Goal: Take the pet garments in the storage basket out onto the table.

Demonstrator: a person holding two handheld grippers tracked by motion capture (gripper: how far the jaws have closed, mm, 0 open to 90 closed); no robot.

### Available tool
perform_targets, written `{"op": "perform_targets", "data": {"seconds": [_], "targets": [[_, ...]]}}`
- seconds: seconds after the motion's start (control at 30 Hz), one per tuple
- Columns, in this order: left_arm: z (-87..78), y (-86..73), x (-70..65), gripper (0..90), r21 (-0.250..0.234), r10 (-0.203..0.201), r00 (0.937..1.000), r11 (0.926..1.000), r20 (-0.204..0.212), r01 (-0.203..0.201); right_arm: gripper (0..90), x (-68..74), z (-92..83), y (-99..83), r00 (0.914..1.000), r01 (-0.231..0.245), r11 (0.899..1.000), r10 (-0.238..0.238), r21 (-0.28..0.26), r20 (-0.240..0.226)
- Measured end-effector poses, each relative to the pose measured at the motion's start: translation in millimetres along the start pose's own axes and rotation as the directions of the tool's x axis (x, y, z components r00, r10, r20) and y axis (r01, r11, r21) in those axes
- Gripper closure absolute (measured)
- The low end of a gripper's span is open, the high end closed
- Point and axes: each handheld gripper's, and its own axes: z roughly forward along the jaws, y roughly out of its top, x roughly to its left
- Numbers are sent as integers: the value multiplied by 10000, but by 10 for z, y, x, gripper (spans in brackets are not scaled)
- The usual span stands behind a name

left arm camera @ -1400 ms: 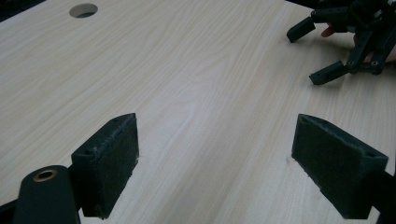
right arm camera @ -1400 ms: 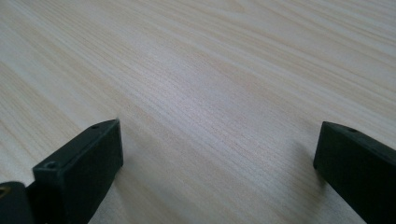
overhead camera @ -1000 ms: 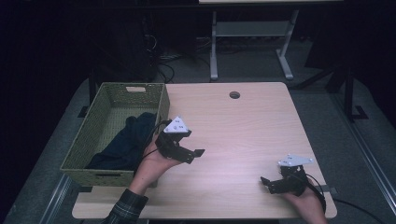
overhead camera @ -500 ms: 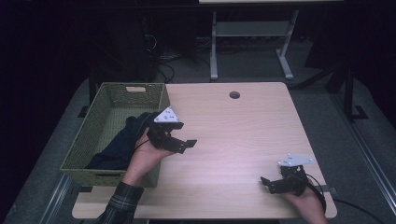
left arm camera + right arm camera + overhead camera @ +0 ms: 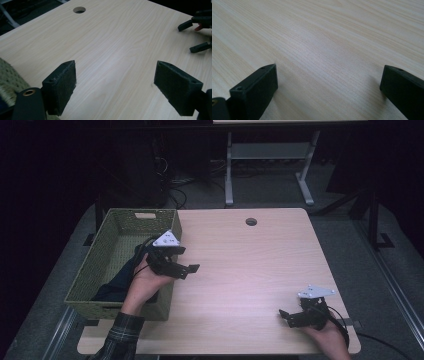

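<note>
Dark cloth lying in the bottom of the green woven basket at the table's left edge, partly hidden by the left hand. Left gripper held over the basket's right rim, 2 jaws spread wide, empty, pointing across bare wood. Right gripper low at the near right corner, jaws likewise spread apart, gripping nothing. Round hole near the table's far edge.
</note>
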Motion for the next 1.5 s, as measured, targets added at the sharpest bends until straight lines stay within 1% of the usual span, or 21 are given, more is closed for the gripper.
{"op": "perform_targets", "data": {"seconds": [0.03,0.1,0.2,0.3,0.4,0.5,0.53,0.6,0.63,0.67,0.73,0.77,0.87,0.93,0.97,1.03,1.1,1.2,1.3,1.33,1.5], "targets": [[-16,-8,20,194,47,56,10000,10000,-5,-56,11,0,0,0,10000,-5,10000,5,3,-3],[-27,-17,35,198,19,18,10000,10000,-47,-18,11,0,0,0,10000,-4,10000,4,3,-4],[-86,-52,99,202,41,-91,9996,9999,-254,92,11,1,0,0,10000,-5,10000,5,3,-6],[-123,-66,132,221,74,-58,9995,10000,-302,61,11,1,0,0,10000,-6,10000,6,4,-5],[-194,-99,197,231,19,-189,9987,9998,-481,190,11,1,-1,0,10000,-21,10000,21,9,-10],[-248,-130,252,242,46,-243,9975,9997,-658,247,11,1,-1,0,10000,-23,10000,23,9,-11],[-248,-130,252,243,46,-243,9975,9997,-658,247,11,1,-1,0,10000,-23,10000,23,9,-11],[-305,-159,300,257,116,-266,9961,9995,-835,277,11,1,0,0,10000,-22,10000,22,8,-10],[-305,-159,300,260,116,-266,9961,9995,-835,277,11,1,0,0,10000,-22,10000,22,8,-10],[-340,-181,332,261,175,-291,9948,9994,-980,309,11,1,0,0,10000,-20,10000,20,9,-11],[-356,-194,349,273,171,-350,9941,9992,-1027,370,11,1,0,0,10000,-17,10000,17,7,-8],[-390,-221,385,286,207,-294,9932,9993,-1123,319,11,1,0,0,10000,-17,10000,17,7,-10],[-429,-263,427,299,277,-377,9910,9988,-1284,416,11,1,0,0,10000,-18,10000,18,7,-10],[-439,-278,435,303,304,-454,9903,9983,-1312,497,11,1,0,0,10000,-18,10000,18,6,-9],[-458,-301,461,311,377,-410,9891,9982,-1411,468,11,1,0,0,10000,-13,10000,13,4,-9],[-472,-324,479,315,451,-484,9879,9974,-1476,556,11,1,0,0,10000,-15,10000,15,4,-9],[-478,-335,491,322,498,-446,9875,9974,-1511,527,11,1,0,0,10000,-11,10000,11,0,-10],[-512,-384,534,337,674,-515,9844,9957,-1682,636,11,1,0,0,10000,-17,10000,17,5,-9],[-534,-412,561,344,712,-567,9824,9950,-1780,704,11,1,0,0,10000,-18,10000,18,6,-9],[-558,-438,582,349,762,-676,9812,9937,-1810,826,11,1,0,0,10000,-19,10000,19,6,-9],[-603,-500,628,361,986,-720,9778,9908,-1969,928,11,1,0,0,10000,-18,10000,18,6,-10]]}}
